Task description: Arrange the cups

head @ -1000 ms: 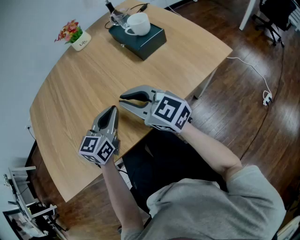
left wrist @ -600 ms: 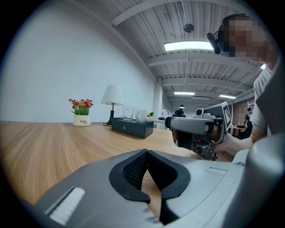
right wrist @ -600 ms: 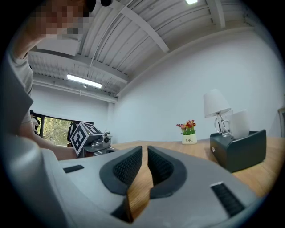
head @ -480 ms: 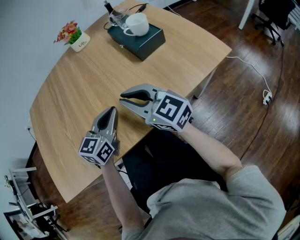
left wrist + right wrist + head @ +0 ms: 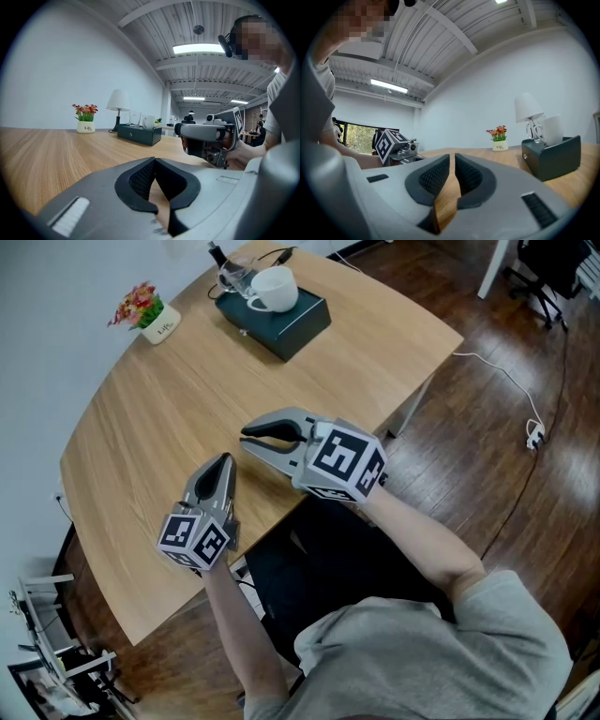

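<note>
A white cup (image 5: 275, 287) and a clear glass cup (image 5: 234, 276) stand on a dark green box (image 5: 291, 326) at the table's far side. In the left gripper view the white cup (image 5: 148, 122) and the glass (image 5: 134, 118) look small and far off. The right gripper view shows the white cup (image 5: 553, 130) on the box (image 5: 553, 157) at the right. Near the table's front edge my left gripper (image 5: 223, 460) is shut and holds nothing. My right gripper (image 5: 246, 437) hovers just right of it, shut too and holding nothing, far from the cups.
A small flower pot (image 5: 155, 320) sits at the table's back left, and a lamp (image 5: 528, 110) stands behind the box. Bare wooden table (image 5: 169, 409) lies between the grippers and the box. A cable (image 5: 506, 381) runs across the floor on the right.
</note>
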The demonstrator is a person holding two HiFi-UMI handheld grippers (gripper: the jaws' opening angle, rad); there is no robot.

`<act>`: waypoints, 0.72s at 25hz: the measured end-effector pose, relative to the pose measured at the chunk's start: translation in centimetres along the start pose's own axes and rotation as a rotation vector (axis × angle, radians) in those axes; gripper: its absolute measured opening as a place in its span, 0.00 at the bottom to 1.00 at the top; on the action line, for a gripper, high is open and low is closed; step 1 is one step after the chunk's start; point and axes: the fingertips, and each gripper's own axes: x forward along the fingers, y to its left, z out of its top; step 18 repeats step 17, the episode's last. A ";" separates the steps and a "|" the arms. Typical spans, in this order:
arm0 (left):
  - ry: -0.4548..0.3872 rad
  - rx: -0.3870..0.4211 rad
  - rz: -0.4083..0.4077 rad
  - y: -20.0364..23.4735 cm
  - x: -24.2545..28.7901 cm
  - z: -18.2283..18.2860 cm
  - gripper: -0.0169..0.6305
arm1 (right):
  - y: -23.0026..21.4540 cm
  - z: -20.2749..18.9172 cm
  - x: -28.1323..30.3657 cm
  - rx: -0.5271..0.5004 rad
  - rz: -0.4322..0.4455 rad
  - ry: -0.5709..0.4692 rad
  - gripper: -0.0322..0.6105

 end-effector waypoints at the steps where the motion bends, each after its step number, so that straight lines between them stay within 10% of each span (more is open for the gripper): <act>1: 0.000 0.000 0.000 0.0 0.0 0.0 0.04 | 0.0 0.0 0.0 0.001 0.001 0.001 0.11; 18: 0.001 0.001 0.000 0.2 0.0 0.0 0.04 | -0.1 0.0 0.1 0.010 0.004 -0.001 0.11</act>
